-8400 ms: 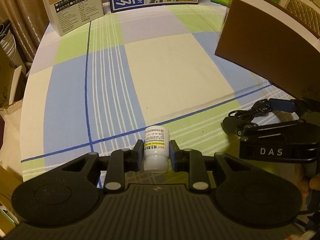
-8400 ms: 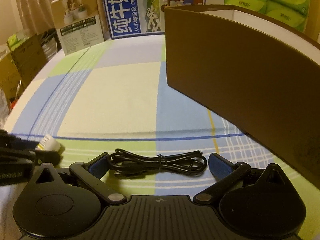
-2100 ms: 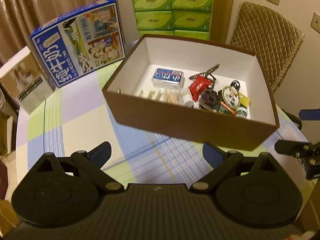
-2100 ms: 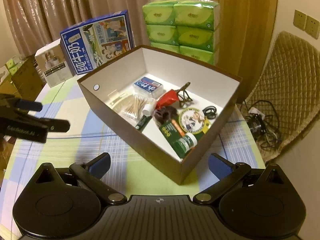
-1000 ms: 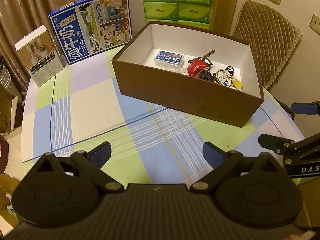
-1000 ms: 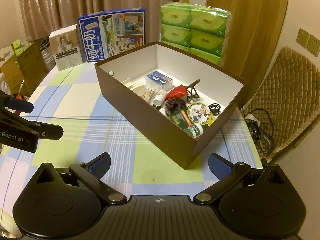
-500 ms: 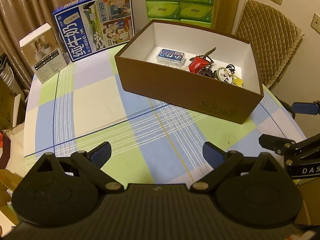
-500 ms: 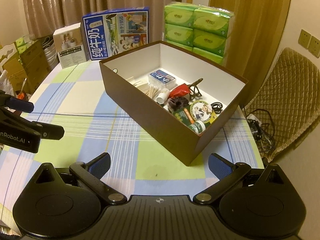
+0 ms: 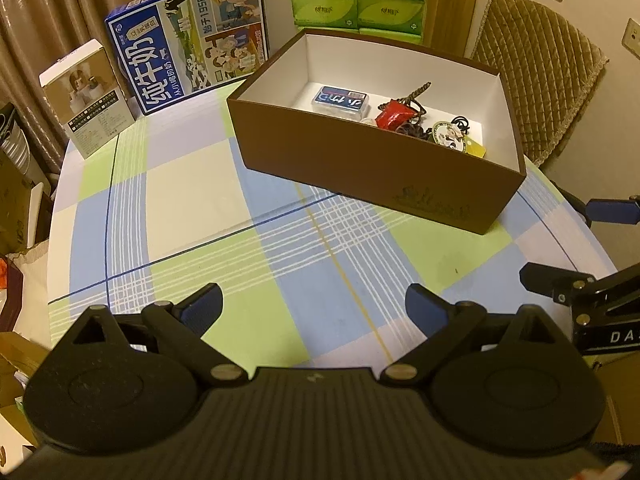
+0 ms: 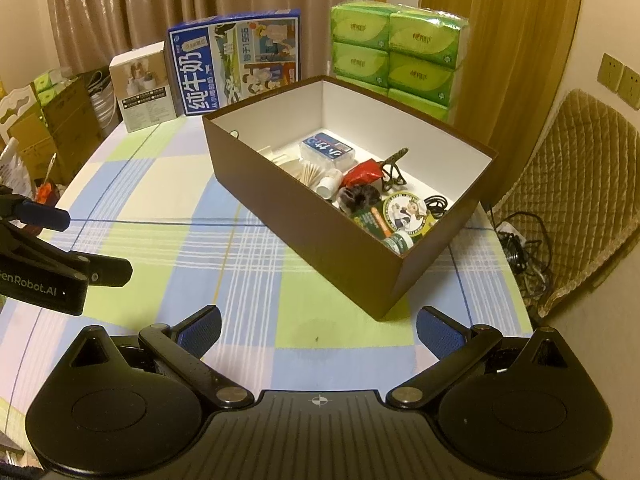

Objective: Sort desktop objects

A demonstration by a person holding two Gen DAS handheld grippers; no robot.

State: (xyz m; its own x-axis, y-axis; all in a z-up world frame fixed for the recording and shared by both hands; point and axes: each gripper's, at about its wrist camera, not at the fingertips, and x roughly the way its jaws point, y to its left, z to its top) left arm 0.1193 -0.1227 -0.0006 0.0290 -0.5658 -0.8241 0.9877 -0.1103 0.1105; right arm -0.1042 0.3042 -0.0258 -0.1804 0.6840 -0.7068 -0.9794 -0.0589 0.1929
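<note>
**Both tongs spread, nothing held**

We hold the left tongs (image 9: 313,309) and right tongs (image 10: 319,327) spread wide above the checked counter (image 9: 192,200), nothing between the fingers. The brown box (image 10: 304,216) sits ahead, containing the white bottle (image 10: 330,182), black cable (image 10: 437,203), card case (image 10: 327,148), red pouch (image 9: 394,113).

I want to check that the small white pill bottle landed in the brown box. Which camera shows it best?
The right wrist view: the small white pill bottle lies on its side inside the brown cardboard box, beside the red pouch. In the left wrist view the box's near wall hides nearly all of it.
</note>
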